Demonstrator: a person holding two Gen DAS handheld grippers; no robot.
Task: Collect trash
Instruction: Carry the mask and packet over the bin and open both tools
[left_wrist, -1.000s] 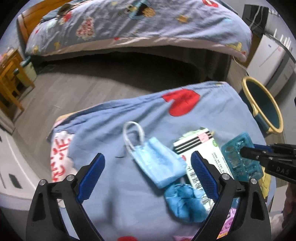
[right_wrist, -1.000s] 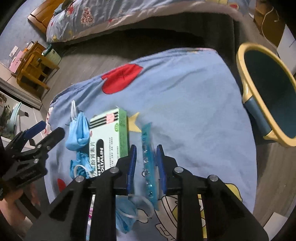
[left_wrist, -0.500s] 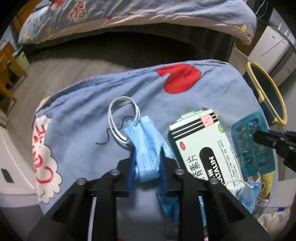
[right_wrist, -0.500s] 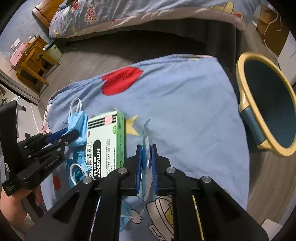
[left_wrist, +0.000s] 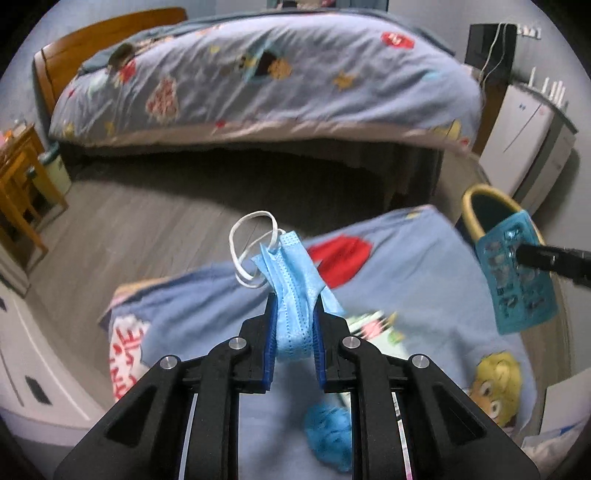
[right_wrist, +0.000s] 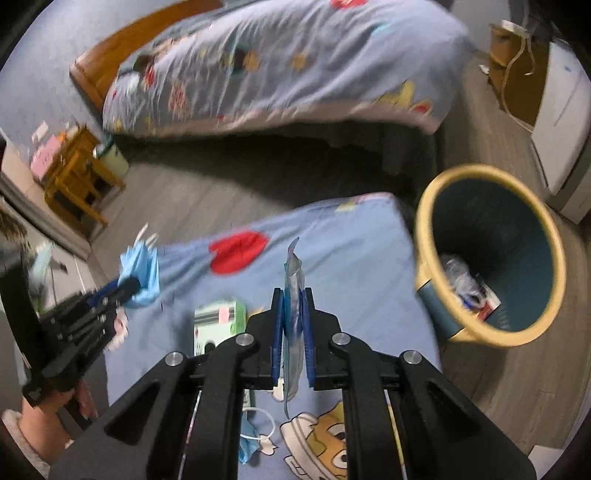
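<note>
1. Mask (left_wrist: 291, 295): clamped in the left gripper (left_wrist: 294, 314), whose jaws have just been closing on it; its loops point up and ahead.
2. Blister pack (right_wrist: 293, 295): pinched edge-on in the right gripper (right_wrist: 293, 314), jaws nearly together, long axis upright along the fingers.
3. Both hang above the cloth (right_wrist: 351, 251).
4. Bin (right_wrist: 554, 236): right of the cloth, nearer the right gripper, so the pack likely goes first.
5. A box (right_wrist: 218, 314) lies below.

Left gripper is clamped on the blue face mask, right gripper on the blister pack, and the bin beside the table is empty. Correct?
Not quite: the bin already holds trash, as the right wrist view shows. The left gripper does clamp the face mask, the right gripper the blister pack.
</note>
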